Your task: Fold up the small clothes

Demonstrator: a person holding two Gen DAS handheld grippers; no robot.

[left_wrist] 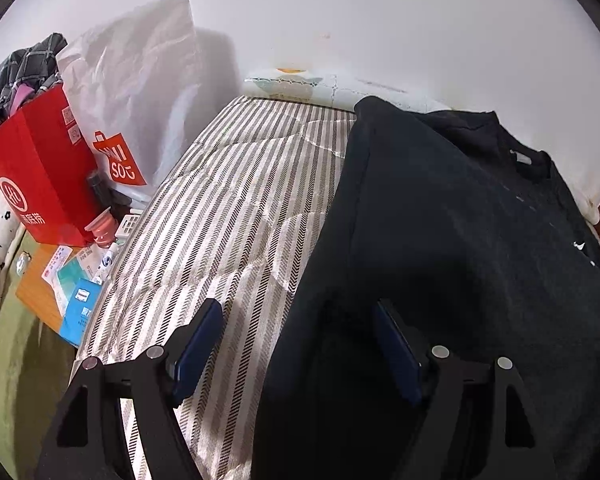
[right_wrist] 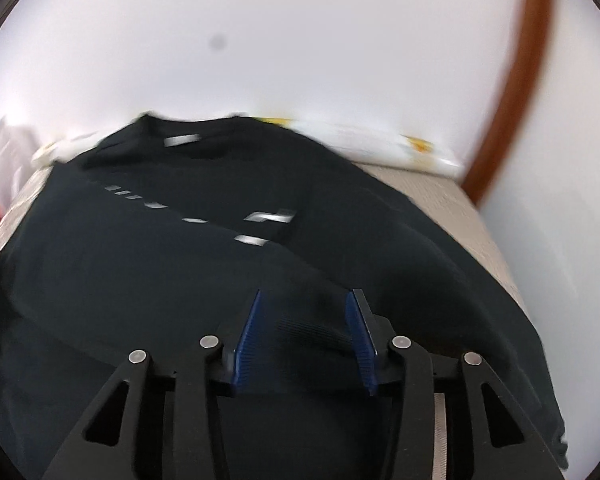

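Left gripper (left_wrist: 296, 344): jaws wide, straddling left edge of black knit t-shirt (left_wrist: 460, 248), nothing clamped. Right gripper (right_wrist: 306, 334): jaws parted, ribbed hem fabric between blue pads, grip uncertain. T-shirt spread on striped quilted mattress (left_wrist: 228, 216). Left of mattress: red paper bag (left_wrist: 40, 172) stuffed with checked clothing.
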